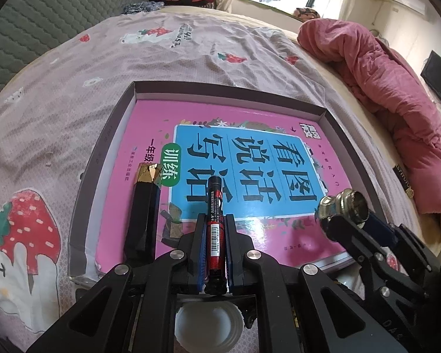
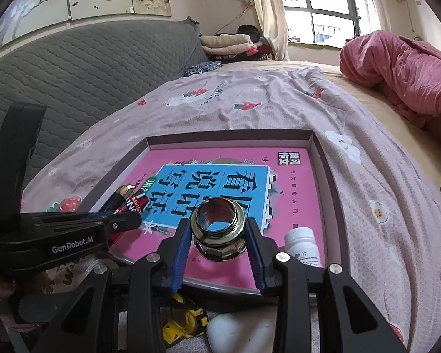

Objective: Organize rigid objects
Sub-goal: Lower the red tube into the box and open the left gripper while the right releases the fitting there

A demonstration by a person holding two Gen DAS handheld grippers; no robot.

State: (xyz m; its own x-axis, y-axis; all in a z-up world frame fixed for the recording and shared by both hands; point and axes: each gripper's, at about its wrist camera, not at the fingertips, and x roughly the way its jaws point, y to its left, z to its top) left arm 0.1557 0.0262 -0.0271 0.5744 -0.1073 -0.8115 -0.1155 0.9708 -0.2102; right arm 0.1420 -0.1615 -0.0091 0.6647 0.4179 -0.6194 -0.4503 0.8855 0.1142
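Daylight from a window falls across a bed covered with a strawberry-print sheet (image 1: 82, 94), where a shallow grey box (image 1: 103, 153) lies open with a pink book (image 1: 150, 135) flat inside it, nearly filling the floor.

From the left wrist: the left gripper (image 1: 216, 229) is clamped tight on a red-and-black marker (image 1: 215, 220), which lies along the fingers with its tip pointing out over the book's near edge. A black stick with a gold end (image 1: 144, 206) lies already in the box, along its left wall. At the right, the right gripper (image 1: 350, 220) comes in over the box's near right corner, carrying a metal fitting (image 1: 342, 206). Below the left gripper, a white round thing (image 1: 208, 326) sits on the sheet, outside the box.

From the right wrist: the right gripper (image 2: 219, 235) is closed on the fitting (image 2: 219, 232), a threaded metal ring with its bore facing the camera, both blue pads pressed to its sides, above the book's near edge. A white bottle (image 2: 302, 245) is in the box's near right corner. The left gripper (image 2: 123, 220) reaches in from the left by the stick (image 2: 126, 195). A yellow-and-black thing (image 2: 185, 320) and a white lump (image 2: 241, 332) lie on the sheet in front of the box.

Both hands seem to be at the placing step, each bringing one item to the box. Next, each load should be lowered onto bare book. The marker would fit beside the stick, and the fitting left of the bottle. Set flat on an end face, the fitting should not roll. Only then should the jaws part. The things on the sheet look like what remains.
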